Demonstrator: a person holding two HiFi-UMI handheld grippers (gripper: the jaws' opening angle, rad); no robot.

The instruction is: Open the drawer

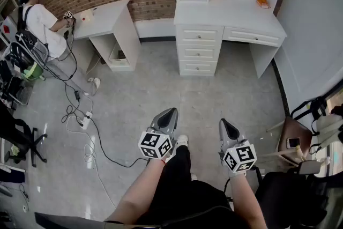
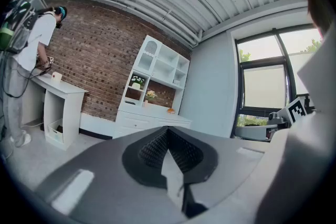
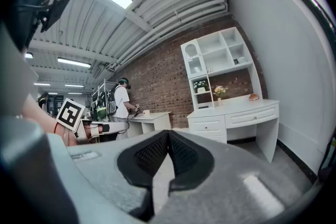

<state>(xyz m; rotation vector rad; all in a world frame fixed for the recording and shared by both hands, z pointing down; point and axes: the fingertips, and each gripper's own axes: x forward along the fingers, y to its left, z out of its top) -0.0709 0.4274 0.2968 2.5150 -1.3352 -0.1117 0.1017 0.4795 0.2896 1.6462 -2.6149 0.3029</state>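
Observation:
The white desk [image 1: 230, 13] stands against the brick wall, far across the grey floor. Below its top is a stack of three small drawers [image 1: 199, 51] and beside them one wide drawer [image 1: 252, 36], all closed. The same desk [image 2: 152, 120] shows small in the left gripper view, and in the right gripper view the desk [image 3: 236, 113] is at mid-right. My left gripper [image 1: 167, 115] and right gripper [image 1: 225, 125] are held side by side above my legs, well short of the desk. The left gripper [image 2: 168, 131] and the right gripper [image 3: 168, 136] are both shut, with nothing between the jaws.
A second white desk [image 1: 104, 13] stands at the back left with a person [image 1: 37, 21] working at it. Cables and a power strip [image 1: 83, 120] trail over the floor on the left. A brown chair with a phone [image 1: 293, 139] is at the right.

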